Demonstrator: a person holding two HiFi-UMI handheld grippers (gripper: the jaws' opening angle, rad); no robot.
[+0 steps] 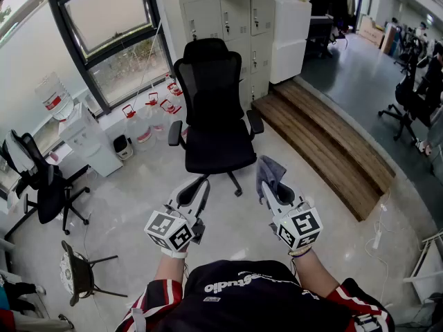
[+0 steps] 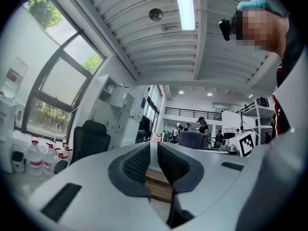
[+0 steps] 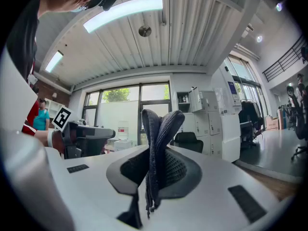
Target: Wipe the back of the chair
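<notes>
A black mesh office chair (image 1: 216,109) stands ahead of me, its seat facing me and its back toward the lockers; it also shows small in the left gripper view as the chair (image 2: 89,138) and in the right gripper view as the chair (image 3: 188,141). My right gripper (image 1: 268,184) is shut on a grey-blue cloth (image 1: 269,172), which sticks up between the jaws as the cloth (image 3: 158,143). My left gripper (image 1: 196,189) is shut with nothing in it, the pads (image 2: 139,161) nearly touching. Both grippers hover short of the chair's seat.
Another black chair (image 1: 41,182) stands at the left by a water dispenser (image 1: 86,137). Water bottles (image 1: 149,113) line the window wall. White lockers (image 1: 235,19) stand behind the chair, a wooden step (image 1: 325,144) to its right. A small stool (image 1: 76,272) sits at the lower left.
</notes>
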